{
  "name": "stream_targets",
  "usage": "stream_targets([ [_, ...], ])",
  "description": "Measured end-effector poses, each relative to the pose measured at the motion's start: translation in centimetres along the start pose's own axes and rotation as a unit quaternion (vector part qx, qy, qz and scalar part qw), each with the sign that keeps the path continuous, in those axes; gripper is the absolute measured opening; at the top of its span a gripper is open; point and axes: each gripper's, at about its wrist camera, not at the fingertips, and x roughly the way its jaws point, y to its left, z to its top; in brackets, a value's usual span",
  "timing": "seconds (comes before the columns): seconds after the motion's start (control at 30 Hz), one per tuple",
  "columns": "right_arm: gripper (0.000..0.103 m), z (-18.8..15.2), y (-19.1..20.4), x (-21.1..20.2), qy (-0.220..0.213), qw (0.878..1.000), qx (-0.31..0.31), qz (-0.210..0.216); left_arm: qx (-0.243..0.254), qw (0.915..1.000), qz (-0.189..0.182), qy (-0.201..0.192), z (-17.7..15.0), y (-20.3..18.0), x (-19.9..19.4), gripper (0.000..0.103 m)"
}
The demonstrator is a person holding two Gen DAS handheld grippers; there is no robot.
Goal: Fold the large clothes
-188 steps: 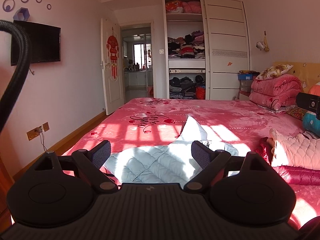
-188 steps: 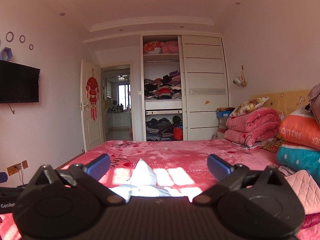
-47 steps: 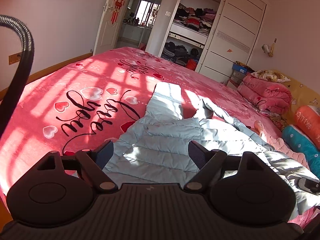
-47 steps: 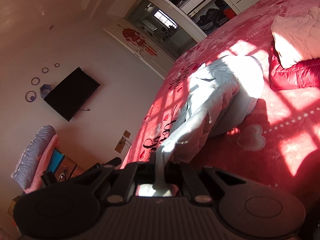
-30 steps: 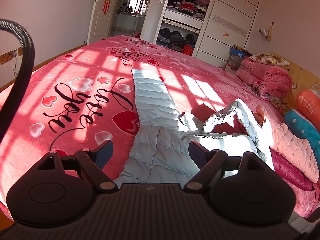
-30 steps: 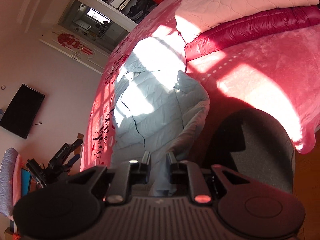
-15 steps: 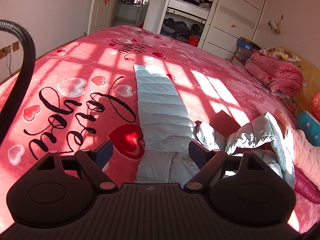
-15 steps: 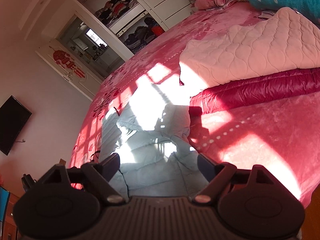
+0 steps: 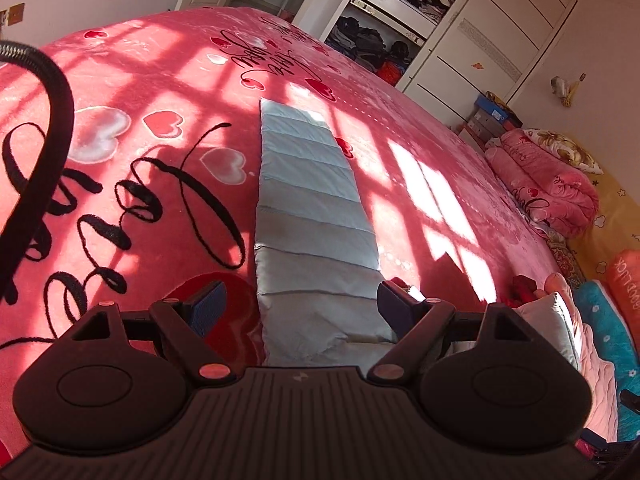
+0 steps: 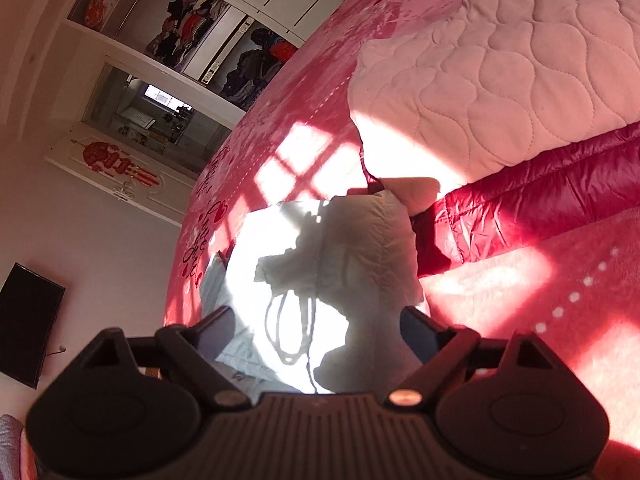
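Barely starting: pale blue puffer jacket [image 9: 316, 216] lying unfolded near the middle of the bed [image 9: 420, 184], sleeve stretched flat, body bunching beside the red coat [image 10: 540, 208]. Left claw [image 9: 301, 303] gaping wide, gripping nothing; right claw [image 10: 316, 326] opening, empty, hovering over jacket. All folds remaining

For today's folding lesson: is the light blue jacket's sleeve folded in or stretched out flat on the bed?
Stretched out: the sleeve lies flat and straight across the pink bedspread, away from the left gripper.
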Motion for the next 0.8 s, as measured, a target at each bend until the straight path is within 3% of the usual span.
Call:
stream_targets([
  [0.23,0.092,2.0,-1.0,2.8,0.007,1.0,0.03,-0.003,-0.019,0.9993,-0.003,0.031,0.4,0.8,2.7,0.101],
  [0.67,0.093,2.4,-1.9,4.6,0.037,0.999,0.034,-0.005,-0.025,0.9964,-0.024,0.077,1.3,0.4,5.1,0.101],
  [0.8,0.094,2.6,-1.9,5.1,0.044,0.998,0.034,-0.002,-0.023,0.9959,-0.026,0.084,1.6,0.2,5.6,0.093],
])
